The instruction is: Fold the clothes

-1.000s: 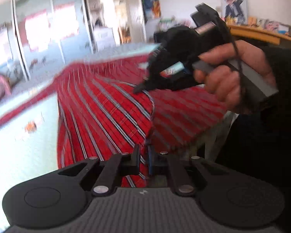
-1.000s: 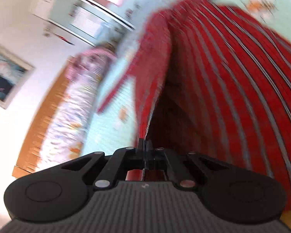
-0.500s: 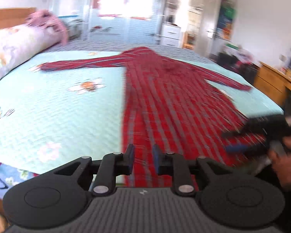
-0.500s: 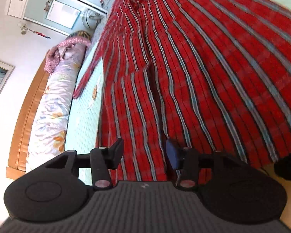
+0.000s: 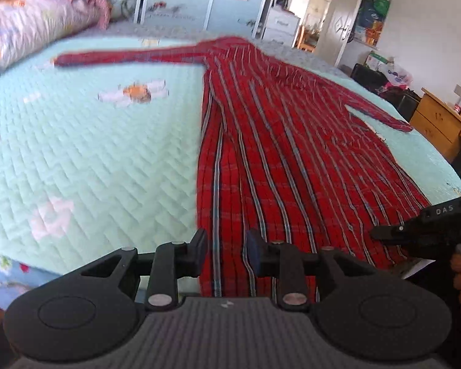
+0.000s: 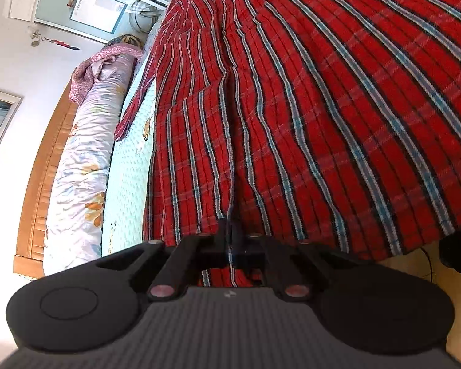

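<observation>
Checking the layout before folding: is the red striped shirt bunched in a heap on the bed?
No, the shirt lies spread flat on the bed, both sleeves stretched out sideways.

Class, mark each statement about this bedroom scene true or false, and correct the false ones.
1. The shirt is red with stripes. True.
2. The shirt lies folded into a small square. False: it lies spread out, both sleeves stretched to the sides.
3. The right gripper is shut on the shirt's hem. True.
4. The left gripper clamps a sleeve. False: its jaws stand apart, having just been opening, and grip nothing.
5. The shirt lies on a bare wooden floor. False: it lies on a pale green quilt.
</observation>
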Action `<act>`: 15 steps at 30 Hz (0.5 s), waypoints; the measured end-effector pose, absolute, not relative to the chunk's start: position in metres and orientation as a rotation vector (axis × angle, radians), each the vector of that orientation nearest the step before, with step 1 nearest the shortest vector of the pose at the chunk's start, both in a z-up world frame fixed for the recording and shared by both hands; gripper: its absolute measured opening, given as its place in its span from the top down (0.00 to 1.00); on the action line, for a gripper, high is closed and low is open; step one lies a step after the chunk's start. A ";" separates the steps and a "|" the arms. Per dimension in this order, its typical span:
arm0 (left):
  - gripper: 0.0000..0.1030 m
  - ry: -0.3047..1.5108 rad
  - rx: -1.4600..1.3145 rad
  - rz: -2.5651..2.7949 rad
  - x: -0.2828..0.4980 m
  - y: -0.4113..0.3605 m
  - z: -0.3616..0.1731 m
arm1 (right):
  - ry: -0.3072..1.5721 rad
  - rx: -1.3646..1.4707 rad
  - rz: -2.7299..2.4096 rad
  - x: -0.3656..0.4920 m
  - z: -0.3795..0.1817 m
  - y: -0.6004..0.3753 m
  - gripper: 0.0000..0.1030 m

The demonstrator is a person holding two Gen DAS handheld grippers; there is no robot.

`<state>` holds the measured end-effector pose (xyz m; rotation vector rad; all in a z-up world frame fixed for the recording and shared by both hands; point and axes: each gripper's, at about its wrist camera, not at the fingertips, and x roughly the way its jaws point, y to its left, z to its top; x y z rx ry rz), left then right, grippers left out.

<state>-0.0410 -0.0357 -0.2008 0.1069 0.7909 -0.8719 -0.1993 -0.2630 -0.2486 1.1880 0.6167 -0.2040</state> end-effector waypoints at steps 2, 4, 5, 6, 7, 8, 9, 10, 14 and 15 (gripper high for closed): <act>0.68 0.809 0.110 -0.874 -0.042 -0.037 -0.204 | 0.614 1.198 -0.204 -0.202 -0.248 -0.264 0.95; 0.64 0.818 0.119 -0.865 -0.042 -0.038 -0.205 | 0.622 1.216 -0.214 -0.206 -0.248 -0.267 0.88; 0.62 0.822 0.118 -0.856 -0.042 -0.037 -0.205 | 0.632 1.232 -0.215 -0.207 -0.250 -0.268 0.79; 0.58 0.828 0.112 -0.838 -0.040 -0.034 -0.206 | 0.635 1.247 -0.214 -0.209 -0.251 -0.268 0.72; 0.53 0.835 0.105 -0.816 -0.038 -0.030 -0.207 | 0.628 1.253 -0.211 -0.213 -0.251 -0.267 0.70; 0.51 0.843 0.103 -0.788 -0.036 -0.027 -0.209 | 0.627 1.251 -0.210 -0.216 -0.250 -0.267 0.67; 0.50 0.851 0.103 -0.765 -0.034 -0.026 -0.210 | 0.629 1.248 -0.208 -0.216 -0.250 -0.267 0.65; 0.50 0.861 0.099 -0.757 -0.032 -0.026 -0.211 | 0.633 1.246 -0.202 -0.216 -0.250 -0.266 0.64; 0.47 0.902 0.055 -0.799 -0.027 -0.031 -0.217 | 0.649 1.260 -0.191 -0.218 -0.258 -0.265 0.63; 0.48 0.907 0.039 -0.806 -0.026 -0.032 -0.218 | 0.647 1.267 -0.188 -0.215 -0.259 -0.267 0.63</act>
